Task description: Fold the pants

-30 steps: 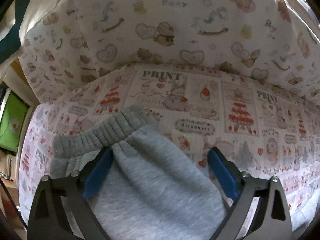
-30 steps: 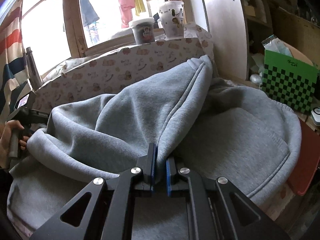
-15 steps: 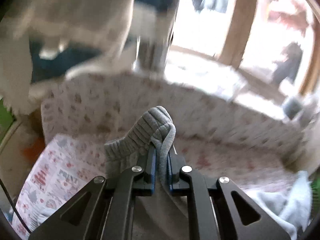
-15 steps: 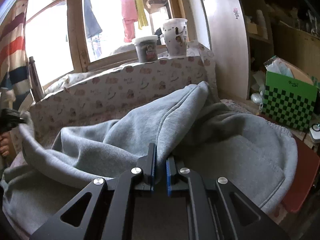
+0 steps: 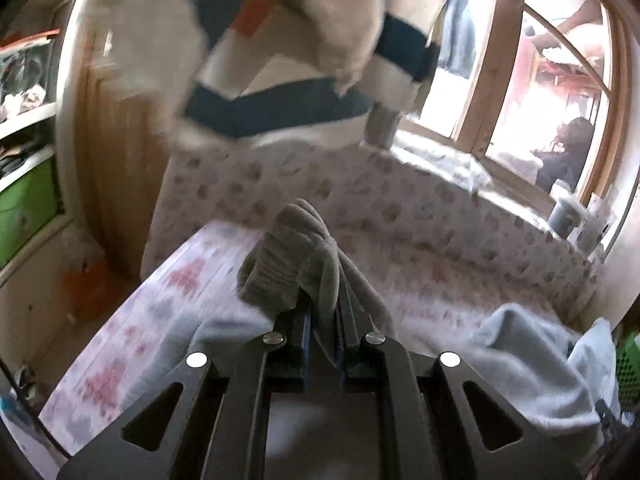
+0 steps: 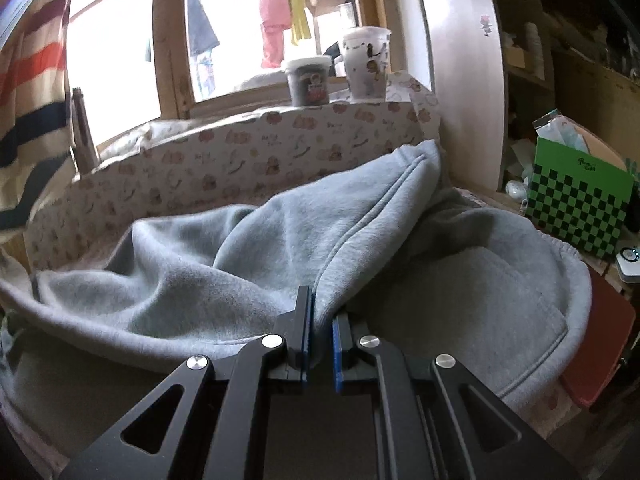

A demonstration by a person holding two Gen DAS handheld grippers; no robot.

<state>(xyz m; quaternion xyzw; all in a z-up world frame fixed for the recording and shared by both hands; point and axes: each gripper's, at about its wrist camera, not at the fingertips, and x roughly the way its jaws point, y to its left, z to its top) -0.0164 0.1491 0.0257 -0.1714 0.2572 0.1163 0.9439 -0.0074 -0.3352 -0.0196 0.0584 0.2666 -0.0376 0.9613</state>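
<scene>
Pants (image 6: 248, 264) pinched by left gripper (image 5: 323, 312), right gripper (image 6: 320, 320); left view blurred.

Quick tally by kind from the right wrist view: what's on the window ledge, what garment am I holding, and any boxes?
Cups on the ledge: 2, a dark tub and a white printed cup
Grey pants: 1
Green checkered box: 1
Total: 4
</scene>
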